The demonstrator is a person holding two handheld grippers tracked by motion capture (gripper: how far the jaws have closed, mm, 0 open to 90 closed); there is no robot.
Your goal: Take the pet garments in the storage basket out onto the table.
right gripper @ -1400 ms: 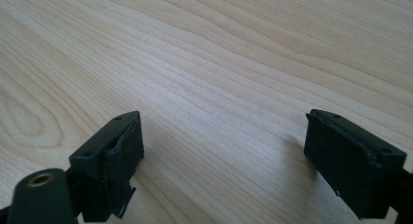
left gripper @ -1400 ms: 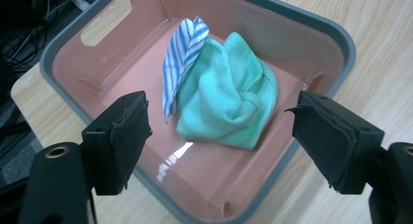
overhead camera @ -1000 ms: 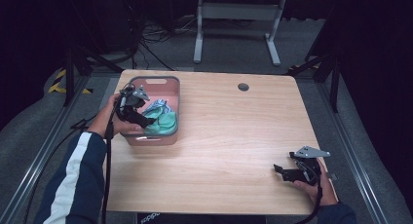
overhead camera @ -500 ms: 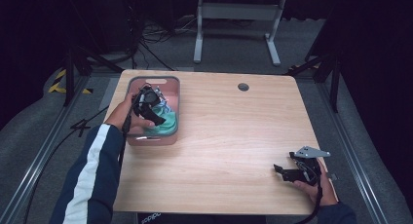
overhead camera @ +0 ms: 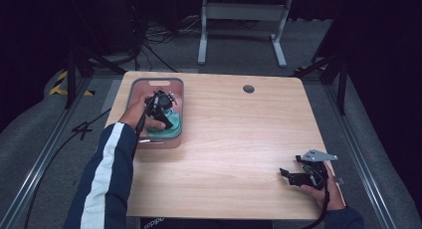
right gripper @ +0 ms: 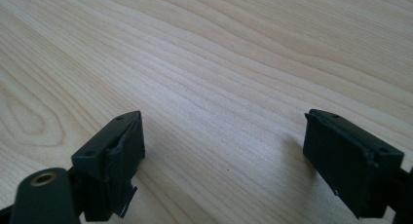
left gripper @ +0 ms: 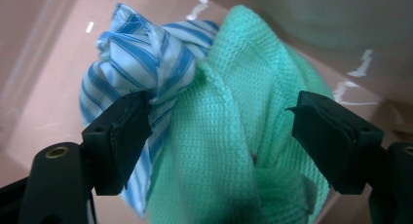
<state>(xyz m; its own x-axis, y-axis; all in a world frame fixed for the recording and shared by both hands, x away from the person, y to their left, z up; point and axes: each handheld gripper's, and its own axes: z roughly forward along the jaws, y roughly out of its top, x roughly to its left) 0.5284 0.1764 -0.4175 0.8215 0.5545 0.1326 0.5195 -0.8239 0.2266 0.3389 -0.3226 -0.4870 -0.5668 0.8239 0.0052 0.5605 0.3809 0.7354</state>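
We see the left gripper (overhead camera: pixel 164 105) inside the pink bin (overhead camera: pixel 135 89), jaws spread wide over a green cloth (left gripper: pixel 229 136) — a blue-striped cloth (left gripper: pixel 141 58) touches one jaw. Well apart from the bin, the right gripper (overhead camera: pixel 291 174) rests gaping on the table (overhead camera: pixel 239 139).

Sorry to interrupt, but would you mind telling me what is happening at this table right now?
A person holds a gripper in each hand. The left gripper is down in the pink bin, its jaws open around a green waffle cloth bunched beside a blue-striped cloth; nothing is gripped yet. The right gripper sits open at the wooden table's near right corner.
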